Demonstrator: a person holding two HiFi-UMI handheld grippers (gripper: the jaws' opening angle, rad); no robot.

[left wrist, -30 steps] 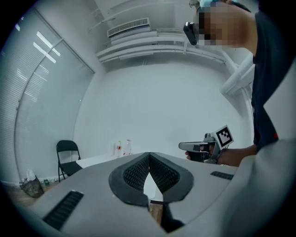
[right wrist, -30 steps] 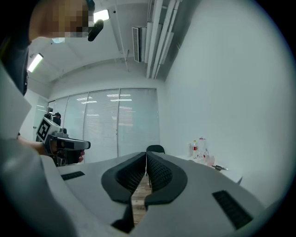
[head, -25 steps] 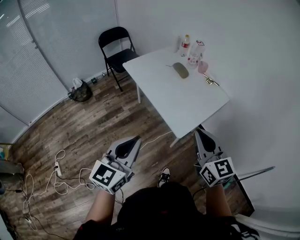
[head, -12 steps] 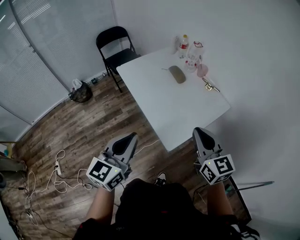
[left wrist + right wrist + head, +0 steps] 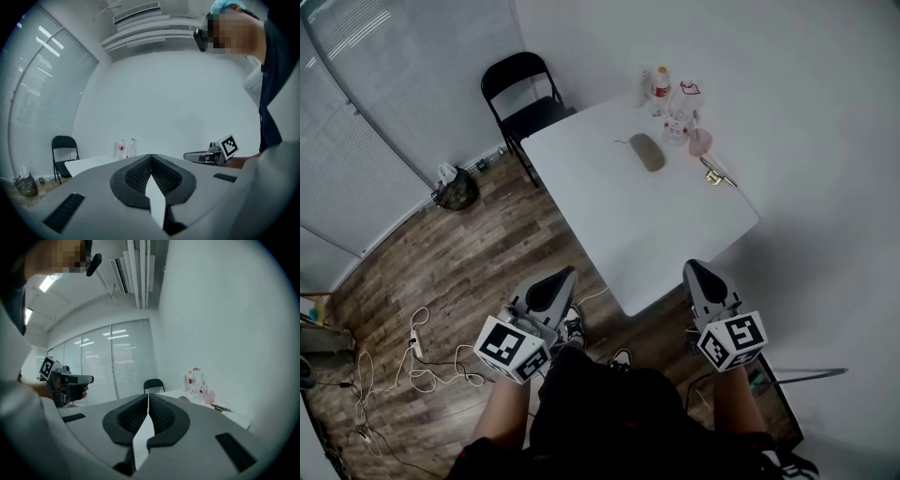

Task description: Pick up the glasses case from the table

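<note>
The glasses case (image 5: 646,151), a grey-olive oval, lies on the far part of the white table (image 5: 619,216); its edge peeks past the jaws in the right gripper view (image 5: 183,398). My left gripper (image 5: 555,282) is shut and empty, held above the floor short of the table's near corner. At the right, my right gripper (image 5: 700,274) is also shut and empty, by the table's near edge. Both are well short of the case. In each gripper view the jaws meet at the tips, left (image 5: 151,155) and right (image 5: 148,394).
Bottles (image 5: 661,86), a pink cup (image 5: 701,142) and a small metal object (image 5: 716,174) stand behind and beside the case. A black folding chair (image 5: 517,105) is at the table's far left. Cables (image 5: 412,361) and a dark bag (image 5: 455,188) lie on the wood floor.
The table and case have drawn nearer and shifted left in the head view as I stepped forward. Both grippers advanced toward the table's near edge, still shut.
</note>
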